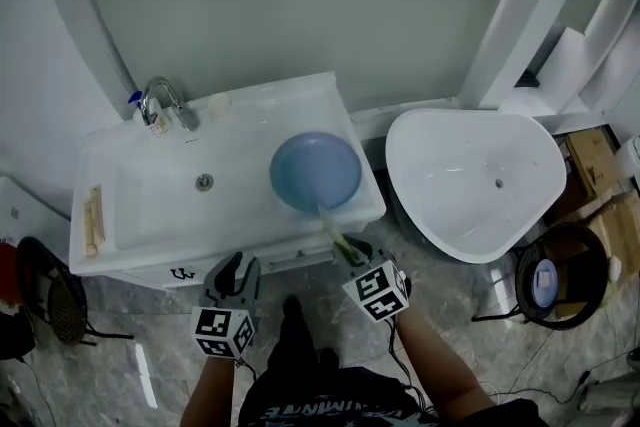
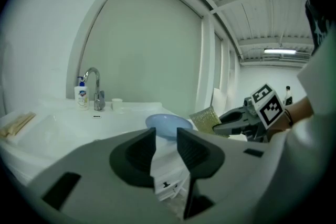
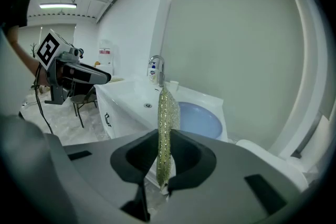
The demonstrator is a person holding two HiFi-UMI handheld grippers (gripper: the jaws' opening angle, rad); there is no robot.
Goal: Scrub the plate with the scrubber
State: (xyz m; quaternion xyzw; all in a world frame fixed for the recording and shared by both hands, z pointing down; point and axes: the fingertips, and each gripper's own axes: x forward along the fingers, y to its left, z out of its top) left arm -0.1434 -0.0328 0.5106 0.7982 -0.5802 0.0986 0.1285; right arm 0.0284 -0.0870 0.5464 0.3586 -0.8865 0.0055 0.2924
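I can read no word clearly. The cubes on my left gripper (image 1: 238,267) and right gripper (image 1: 352,250) bear only black-and-white square patterns. A small black mark (image 1: 183,273) sits on the front of the sink cabinet (image 1: 135,270). The soap bottle (image 2: 80,96) label is too small to read.

Right gripper (image 3: 164,134) — jaws closed on the scrubber (image 3: 166,110), a thin yellow-green pad held edge-on and upright, rising above the jaw tips. Beyond it, the blue plate (image 3: 202,119) lies on the white counter (image 3: 123,93) at the end nearest this gripper, beside the basin with its drain (image 3: 148,105). Faucet (image 3: 159,68) and soap bottle (image 3: 152,73) stand at the counter's back edge. Left gripper (image 3: 105,78) hangs off the counter's front edge — jaw state not discernible here.
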